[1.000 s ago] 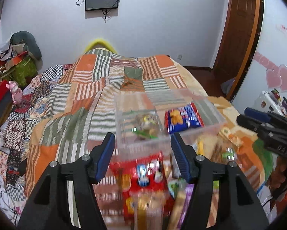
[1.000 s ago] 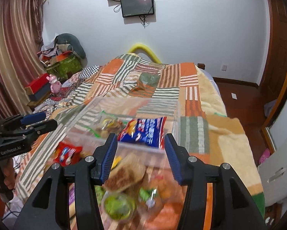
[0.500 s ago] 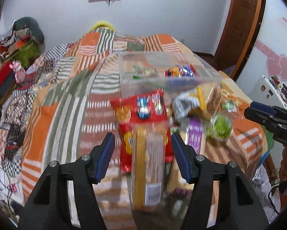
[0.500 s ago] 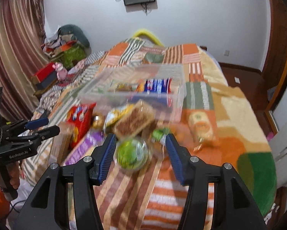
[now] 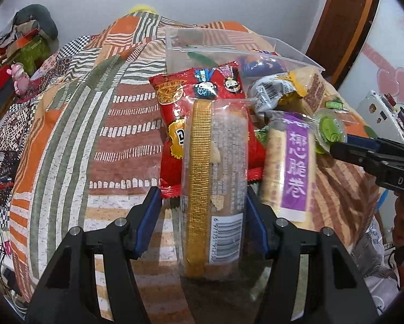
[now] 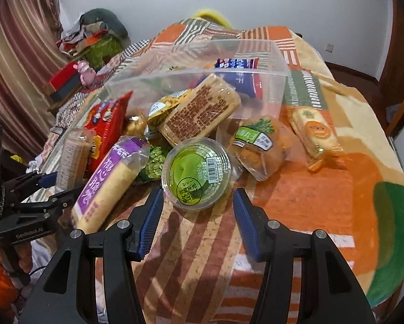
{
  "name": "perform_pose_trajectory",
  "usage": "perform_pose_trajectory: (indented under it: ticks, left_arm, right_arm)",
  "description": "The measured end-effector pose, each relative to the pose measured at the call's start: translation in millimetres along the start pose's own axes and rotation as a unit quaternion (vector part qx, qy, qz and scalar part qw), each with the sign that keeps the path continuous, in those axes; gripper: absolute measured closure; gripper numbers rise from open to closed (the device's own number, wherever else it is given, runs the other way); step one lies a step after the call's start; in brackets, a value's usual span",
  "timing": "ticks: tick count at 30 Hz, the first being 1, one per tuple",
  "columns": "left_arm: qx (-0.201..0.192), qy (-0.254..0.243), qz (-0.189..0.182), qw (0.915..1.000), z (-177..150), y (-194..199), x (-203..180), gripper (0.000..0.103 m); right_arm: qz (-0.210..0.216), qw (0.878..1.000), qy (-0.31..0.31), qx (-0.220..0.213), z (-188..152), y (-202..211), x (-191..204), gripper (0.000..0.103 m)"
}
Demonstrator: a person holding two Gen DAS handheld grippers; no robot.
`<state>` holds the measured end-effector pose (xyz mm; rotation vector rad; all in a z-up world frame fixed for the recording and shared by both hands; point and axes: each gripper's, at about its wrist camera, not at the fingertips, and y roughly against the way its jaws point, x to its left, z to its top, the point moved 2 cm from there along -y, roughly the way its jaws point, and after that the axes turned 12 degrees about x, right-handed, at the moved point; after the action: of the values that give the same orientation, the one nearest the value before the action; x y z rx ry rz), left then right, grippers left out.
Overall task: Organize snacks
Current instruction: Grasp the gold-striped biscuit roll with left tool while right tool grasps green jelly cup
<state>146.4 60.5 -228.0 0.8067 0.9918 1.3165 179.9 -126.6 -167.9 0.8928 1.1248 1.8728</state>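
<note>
A pile of snacks lies on the patchwork bed in front of a clear plastic bin (image 6: 256,73). My left gripper (image 5: 203,205) is open, its fingers on both sides of a clear biscuit pack with a gold strip (image 5: 214,189), which rests on a red noodle bag (image 5: 202,94). A purple-labelled roll pack (image 5: 293,162) lies beside it. My right gripper (image 6: 197,205) is open just short of a round green jelly cup (image 6: 197,174). A blue snack bag (image 6: 237,64) lies inside the bin. The left gripper also shows in the right wrist view (image 6: 50,186).
A brown cracker pack (image 6: 202,110), a bagged bun with a green label (image 6: 256,143) and an orange-labelled cake (image 6: 314,133) lie near the bin. The bed edge drops off on the left and in front. Clutter and a red box (image 6: 66,78) stand at the far left.
Both grippers have moved down and forward toward the pile. The left now has the biscuit pack between its fingers; the right has closed in on the green jelly cup.
</note>
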Motion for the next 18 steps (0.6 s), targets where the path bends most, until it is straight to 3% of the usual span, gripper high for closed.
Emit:
perform_pose_trajectory:
  ticks: [3, 7, 18]
  left_arm:
    - [0.000, 0.007, -0.005, 1.0000, 1.4, -5.0, 3.1, 0.045]
    - [-0.001, 0.008, -0.013, 0.9999, 0.8, -8.8, 3.2, 0.060]
    - [-0.010, 0.006, -0.012, 0.9999, -0.4, -3.7, 1.4, 0.063]
  right_arm:
    - [0.011, 1.000, 0.000, 0.009, 3.0, -6.7, 0.9, 0.053]
    - [-0.002, 1.000, 0.008, 0.010, 5.4, -11.1, 5.1, 0.049]
    - [-0.006, 1.000, 0.011, 0.002, 4.0, -7.7, 7.1, 0.050]
